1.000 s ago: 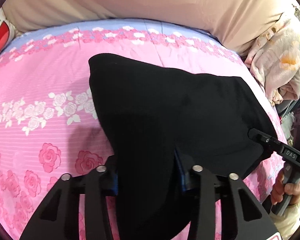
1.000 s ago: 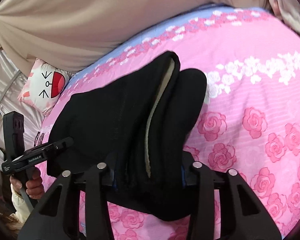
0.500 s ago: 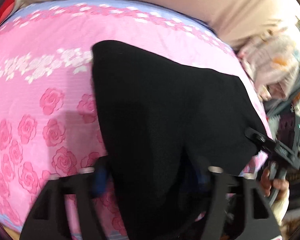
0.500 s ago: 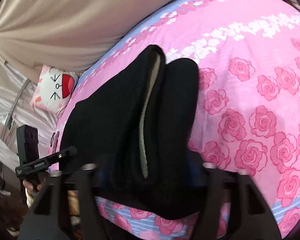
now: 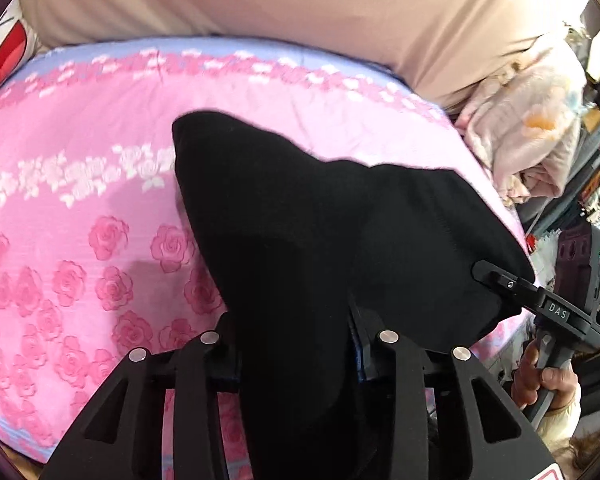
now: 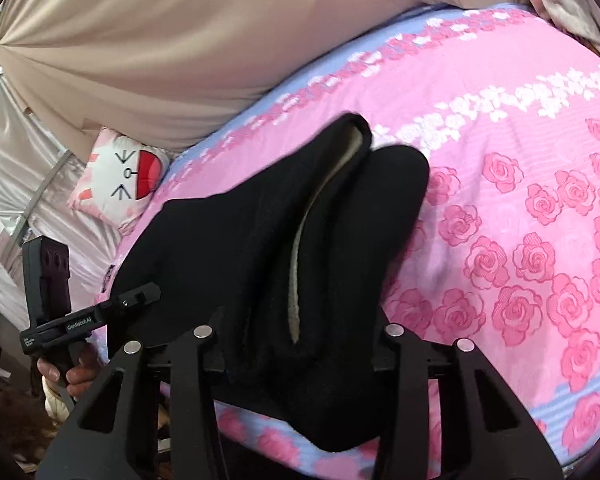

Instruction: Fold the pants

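Black pants with a pale fleece lining are held up over a pink rose-patterned bed. My left gripper is shut on one corner of the pants; the cloth drapes over its fingers and hides the tips. My right gripper is shut on the other corner, with the fabric bunched between its jaws. The far end of the pants rests on the bed. Each gripper shows in the other's view: the right one and the left one.
A beige curtain hangs behind the bed. A white cat-face pillow lies at the bed's left end. A pile of pale clothes sits at the right end. The bed's front edge is close below the grippers.
Both grippers swung down toward the bed's front edge and came back up, keeping their hold. The pants have shifted slightly on the bed.
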Available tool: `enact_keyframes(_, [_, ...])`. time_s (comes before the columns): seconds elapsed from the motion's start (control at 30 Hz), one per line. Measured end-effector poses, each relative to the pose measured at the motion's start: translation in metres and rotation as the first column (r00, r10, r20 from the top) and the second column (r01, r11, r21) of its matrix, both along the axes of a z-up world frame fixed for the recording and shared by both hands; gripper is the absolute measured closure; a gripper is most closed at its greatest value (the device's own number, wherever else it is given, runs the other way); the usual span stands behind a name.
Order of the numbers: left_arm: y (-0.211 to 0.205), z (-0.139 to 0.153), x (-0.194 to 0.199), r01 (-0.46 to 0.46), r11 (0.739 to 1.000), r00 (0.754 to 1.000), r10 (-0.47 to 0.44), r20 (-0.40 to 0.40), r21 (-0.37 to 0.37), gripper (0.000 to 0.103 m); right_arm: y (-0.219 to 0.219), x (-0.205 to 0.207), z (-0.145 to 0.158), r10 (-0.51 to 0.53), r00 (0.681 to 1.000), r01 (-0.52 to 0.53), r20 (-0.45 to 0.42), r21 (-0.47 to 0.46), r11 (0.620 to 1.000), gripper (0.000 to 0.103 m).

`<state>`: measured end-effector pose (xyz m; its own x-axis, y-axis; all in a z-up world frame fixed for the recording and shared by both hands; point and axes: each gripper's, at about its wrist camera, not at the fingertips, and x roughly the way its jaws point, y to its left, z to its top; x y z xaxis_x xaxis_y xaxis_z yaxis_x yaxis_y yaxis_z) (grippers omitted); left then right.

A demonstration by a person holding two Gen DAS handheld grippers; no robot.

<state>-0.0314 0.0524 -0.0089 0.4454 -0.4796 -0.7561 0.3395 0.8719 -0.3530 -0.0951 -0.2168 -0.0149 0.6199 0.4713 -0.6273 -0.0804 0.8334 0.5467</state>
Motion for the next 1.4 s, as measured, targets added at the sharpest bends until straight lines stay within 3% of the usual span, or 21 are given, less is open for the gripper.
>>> enact_keyframes(0.07, [0.002, 0.0, -0.004, 0.016, 1.0, 1.0, -0.016, -0.02, -0.008, 0.069, -0.002, -0.007, -0.001, 0.004, 1.0, -0.004, -0.013, 0.002, 1.0, 0.062])
enact_keyframes(0.17, [0.003, -0.027, 0.001, 0.007, 1.0, 0.996, -0.006, -0.087, 0.013, 0.067, -0.006, -0.01, -0.026, -0.009, 0.997, 0.01, -0.076, 0.012, 1.0, 0.062])
enact_keyframes(0.27, [0.007, -0.039, 0.002, -0.022, 1.0, 0.994, 0.021, -0.106, -0.011, 0.056, -0.011, -0.011, -0.039, -0.024, 0.996, 0.031, -0.086, 0.08, 0.996, 0.059])
enact_keyframes(0.33, [0.009, -0.043, 0.004, -0.064, 0.998, 0.991, 0.063, -0.118, -0.004, 0.023, -0.014, -0.009, -0.041, -0.022, 0.996, 0.03, -0.088, 0.088, 0.996, 0.051])
enact_keyframes(0.37, [0.011, -0.048, 0.006, -0.103, 0.994, 0.987, 0.105, -0.124, 0.024, 0.014, -0.015, -0.008, -0.043, -0.03, 0.996, 0.038, -0.085, 0.103, 0.994, 0.05])
enact_keyframes(0.4, [0.012, -0.05, 0.005, -0.113, 0.994, 0.987, 0.114, -0.113, 0.015, 0.014, -0.016, -0.008, -0.043, -0.028, 0.997, 0.036, -0.077, 0.1, 0.994, 0.05])
enact_keyframes(0.47, [0.009, -0.045, 0.002, -0.067, 0.998, 0.992, 0.066, -0.104, -0.006, 0.039, -0.014, -0.01, -0.041, -0.032, 0.998, 0.036, -0.062, 0.075, 0.997, 0.056])
enact_keyframes(0.5, [0.009, -0.041, 0.0, -0.052, 0.998, 0.992, 0.046, -0.117, -0.047, 0.058, -0.012, -0.011, -0.039, -0.033, 0.998, 0.038, -0.057, 0.076, 0.996, 0.06])
enact_keyframes(0.57, [0.006, -0.025, -0.005, -0.038, 0.999, 0.997, 0.036, -0.071, -0.025, 0.068, -0.007, -0.015, -0.027, -0.035, 0.999, 0.036, -0.027, 0.043, 0.998, 0.062])
enact_keyframes(0.7, [-0.002, 0.015, -0.015, -0.002, 1.0, 0.999, 0.002, 0.048, 0.002, 0.07, 0.006, -0.019, 0.013, -0.014, 0.998, 0.014, 0.068, -0.011, 1.0, 0.064])
enact_keyframes(0.83, [-0.005, 0.066, -0.018, 0.003, 1.0, 0.978, -0.009, 0.21, 0.028, 0.07, 0.01, -0.021, 0.061, 0.007, 0.981, 0.004, 0.193, -0.055, 0.999, 0.064])
enact_keyframes(0.97, [-0.017, 0.109, -0.019, -0.026, 0.995, 0.924, -0.012, 0.382, 0.093, 0.07, 0.014, -0.016, 0.106, 0.015, 0.944, 0.021, 0.33, -0.106, 0.994, 0.064])
enact_keyframes(1.13, [-0.025, 0.144, -0.008, -0.102, 0.985, 0.845, 0.013, 0.535, 0.137, 0.07, 0.018, 0.0, 0.151, 0.026, 0.878, 0.05, 0.478, -0.145, 0.988, 0.064])
enact_keyframes(1.23, [-0.025, 0.161, 0.005, -0.141, 0.982, 0.811, 0.041, 0.584, 0.127, 0.069, 0.021, 0.013, 0.167, 0.031, 0.849, 0.061, 0.528, -0.155, 0.986, 0.064])
enact_keyframes(1.4, [-0.024, 0.178, 0.037, -0.186, 0.978, 0.784, 0.088, 0.615, 0.098, 0.069, 0.023, 0.047, 0.186, 0.032, 0.818, 0.074, 0.574, -0.16, 0.984, 0.064])
